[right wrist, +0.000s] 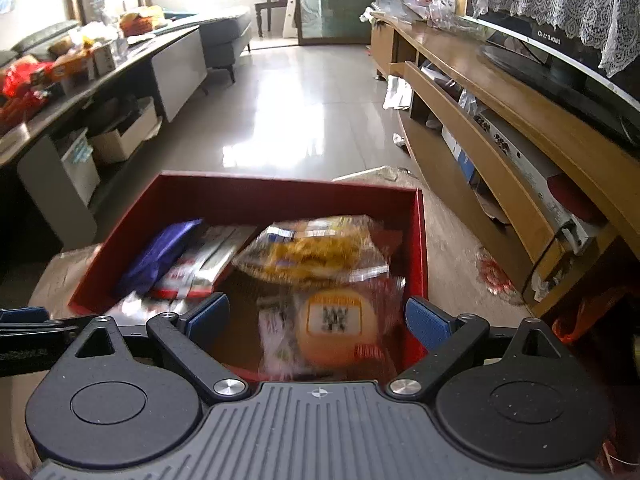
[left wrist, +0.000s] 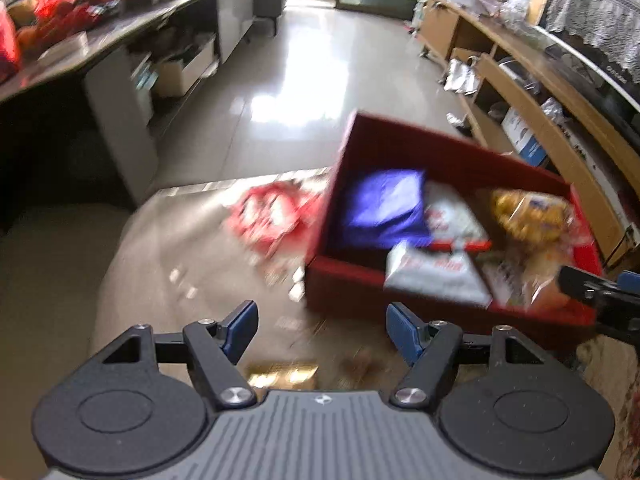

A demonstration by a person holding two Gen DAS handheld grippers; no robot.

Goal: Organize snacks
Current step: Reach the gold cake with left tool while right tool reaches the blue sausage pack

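A red box [left wrist: 400, 300] [right wrist: 248, 194] stands on a beige table and holds several snack packs: a blue-purple pack [left wrist: 384, 208] [right wrist: 160, 254], white-and-red packs [left wrist: 436, 270] [right wrist: 200, 268], a yellow clear-wrapped pack [left wrist: 528, 210] [right wrist: 316, 250] and an orange round-label pack [right wrist: 338, 326]. A red-and-white pack [left wrist: 272, 216] lies on the table left of the box. My left gripper [left wrist: 320, 330] is open and empty, before the box's near left corner. My right gripper [right wrist: 318, 320] is open over the box's near right, its pads either side of the orange pack, apart from it.
A gold packet [left wrist: 282, 374] lies under the left gripper. A dark counter [left wrist: 100, 40] with more snacks runs along the left. A wooden TV cabinet [right wrist: 500, 120] runs along the right. A red wrapper [right wrist: 494, 274] lies on the table right of the box. Tiled floor lies beyond.
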